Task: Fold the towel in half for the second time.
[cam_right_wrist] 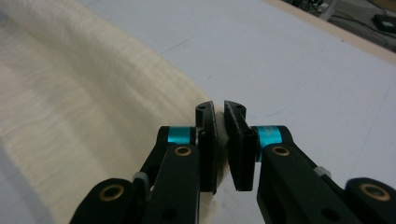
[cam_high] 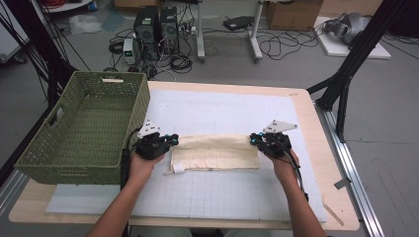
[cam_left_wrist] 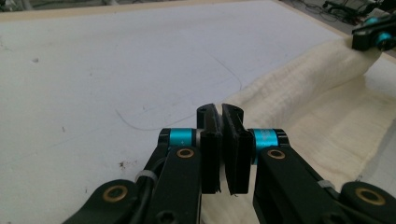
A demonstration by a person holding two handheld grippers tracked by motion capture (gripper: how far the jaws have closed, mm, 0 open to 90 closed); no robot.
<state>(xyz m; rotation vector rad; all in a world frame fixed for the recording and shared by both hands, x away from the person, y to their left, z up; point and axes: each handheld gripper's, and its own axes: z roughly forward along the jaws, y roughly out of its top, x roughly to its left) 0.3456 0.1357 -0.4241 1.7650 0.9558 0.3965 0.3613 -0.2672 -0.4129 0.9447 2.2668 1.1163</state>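
Note:
A cream cloth (cam_high: 215, 152) lies folded into a long strip across the white gridded mat (cam_high: 222, 192); a small white tag (cam_high: 178, 168) sticks out at its near left corner. My left gripper (cam_high: 173, 139) (cam_left_wrist: 221, 114) is shut on the cloth's (cam_left_wrist: 317, 102) far left corner. At the far right corner my right gripper (cam_high: 254, 139) (cam_right_wrist: 220, 112) is shut on the cloth (cam_right_wrist: 79, 102), a sliver of fabric showing between its jaws. The far fold rises in a ridge between the two grippers. The left gripper view also shows the right gripper (cam_left_wrist: 373, 35) at the ridge's other end.
A green woven basket (cam_high: 29, 163) stands at the table's left, close beside my left hand. The mat lies on a wooden table (cam_high: 336, 197). Computers, cables and black frame legs (cam_high: 346, 74) stand on the floor beyond the table.

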